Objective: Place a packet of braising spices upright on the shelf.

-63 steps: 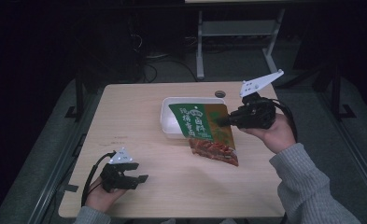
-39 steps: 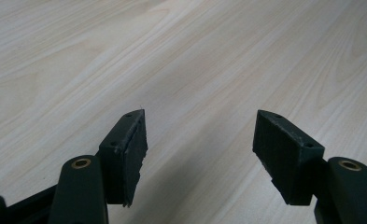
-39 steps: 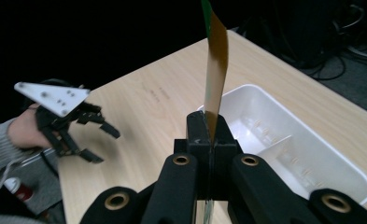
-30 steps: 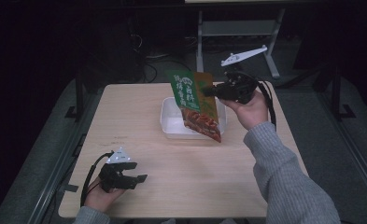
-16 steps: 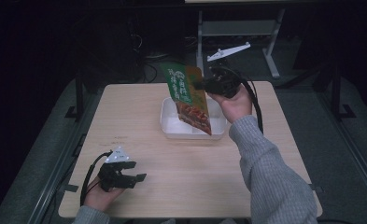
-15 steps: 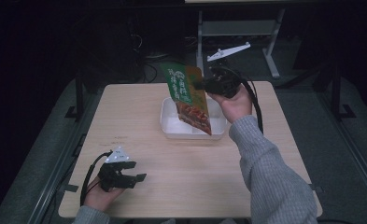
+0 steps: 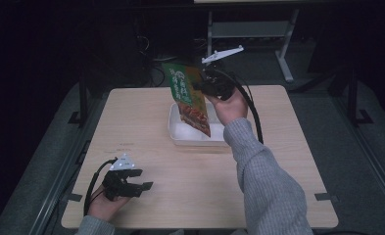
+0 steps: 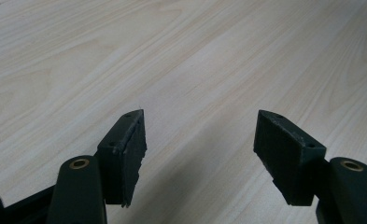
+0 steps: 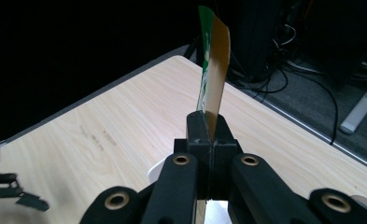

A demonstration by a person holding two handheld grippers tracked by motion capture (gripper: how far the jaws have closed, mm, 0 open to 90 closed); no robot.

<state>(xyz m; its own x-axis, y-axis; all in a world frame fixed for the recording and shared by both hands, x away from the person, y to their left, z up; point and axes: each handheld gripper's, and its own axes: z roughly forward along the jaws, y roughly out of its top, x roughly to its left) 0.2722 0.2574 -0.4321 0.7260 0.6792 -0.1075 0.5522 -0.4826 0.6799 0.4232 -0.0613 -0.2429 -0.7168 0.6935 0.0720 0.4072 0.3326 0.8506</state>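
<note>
While I watched from above, the wooden table point(image 7: 146, 127) had wide bare room on its left half and along the near edge; dark floor dropped off past every side. At the far centre sat a white tray point(image 7: 174, 132), w/ a metal rack point(image 7: 251, 29) and cables beyond the far edge. My right gripper point(image 7: 200, 85) was clamped tight on a snack pouch point(image 7: 187, 98), which hung tilted over the tray, lower corner inside it or just above; I couldn't tell which. Pouch: green top w/ white print, red-brown food photo below, gold back seen edge-on in the right gripper view point(image 9: 214, 65). My left gripper point(image 7: 143, 186) rested near the front-left corner, jaws apart, nothing btwn them.
</note>
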